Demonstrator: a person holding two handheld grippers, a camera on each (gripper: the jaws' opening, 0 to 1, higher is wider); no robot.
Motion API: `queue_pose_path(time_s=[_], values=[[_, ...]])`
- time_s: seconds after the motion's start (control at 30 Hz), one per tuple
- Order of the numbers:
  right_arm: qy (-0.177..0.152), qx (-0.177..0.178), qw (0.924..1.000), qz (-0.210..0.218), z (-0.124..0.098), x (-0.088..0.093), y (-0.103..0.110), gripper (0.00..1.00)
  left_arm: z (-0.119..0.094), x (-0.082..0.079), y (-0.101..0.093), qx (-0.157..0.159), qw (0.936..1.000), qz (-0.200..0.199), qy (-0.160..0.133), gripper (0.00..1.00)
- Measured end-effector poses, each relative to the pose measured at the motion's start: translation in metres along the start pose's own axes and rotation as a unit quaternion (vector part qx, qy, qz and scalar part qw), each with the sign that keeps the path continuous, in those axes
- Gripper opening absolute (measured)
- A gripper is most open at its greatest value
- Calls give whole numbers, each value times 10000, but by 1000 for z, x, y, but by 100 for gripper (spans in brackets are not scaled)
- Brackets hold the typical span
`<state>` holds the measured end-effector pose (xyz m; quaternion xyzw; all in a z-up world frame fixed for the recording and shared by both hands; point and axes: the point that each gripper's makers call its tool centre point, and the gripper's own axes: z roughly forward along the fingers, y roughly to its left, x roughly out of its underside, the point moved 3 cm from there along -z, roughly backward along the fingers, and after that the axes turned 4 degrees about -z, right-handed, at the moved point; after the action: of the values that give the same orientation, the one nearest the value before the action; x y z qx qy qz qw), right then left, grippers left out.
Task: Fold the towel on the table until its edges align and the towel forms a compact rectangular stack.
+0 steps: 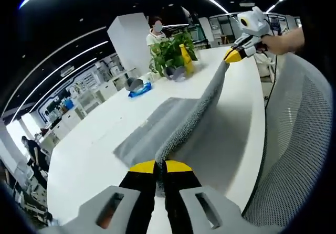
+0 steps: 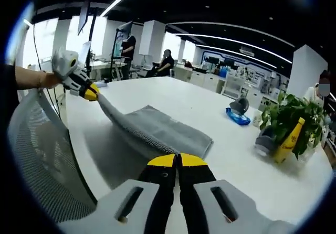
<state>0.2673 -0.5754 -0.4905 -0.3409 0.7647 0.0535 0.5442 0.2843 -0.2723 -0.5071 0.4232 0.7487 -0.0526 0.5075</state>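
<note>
Here, towel [image 1: 178, 119] edge stretched between both hand-held grippers

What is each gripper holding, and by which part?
Both hold the grey towel: the left gripper and right gripper each pinch one end of its lifted edge.

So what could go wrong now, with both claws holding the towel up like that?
1. The left claw and right claw pinch only the towel's near edge. It might slip out and flop unevenly.
2. Part of the towel still lies on the table, so the corners could land crooked.
3. Swinging too far might bump the yellow bottle by the plant.
</note>
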Motion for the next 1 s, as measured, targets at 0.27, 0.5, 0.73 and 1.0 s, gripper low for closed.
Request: queue_pose_path(time_s=[0.27,0.5,0.73,1.0], values=[[-26,128,9995,-283,-10,-6,-5,0,-14,-19,-4,-176,9990,422,-23,4],[-426,268,9984,258,-22,-16,-15,0,-27,-33,-6,-272,9991,195,-264,4],[-630,434,9968,243,-31,-32,-18,0,-40,-53,-3,-491,9975,253,-438,4],[-911,680,9934,167,-43,-54,-25,0,-52,-69,4,-685,9952,201,-674,4]])
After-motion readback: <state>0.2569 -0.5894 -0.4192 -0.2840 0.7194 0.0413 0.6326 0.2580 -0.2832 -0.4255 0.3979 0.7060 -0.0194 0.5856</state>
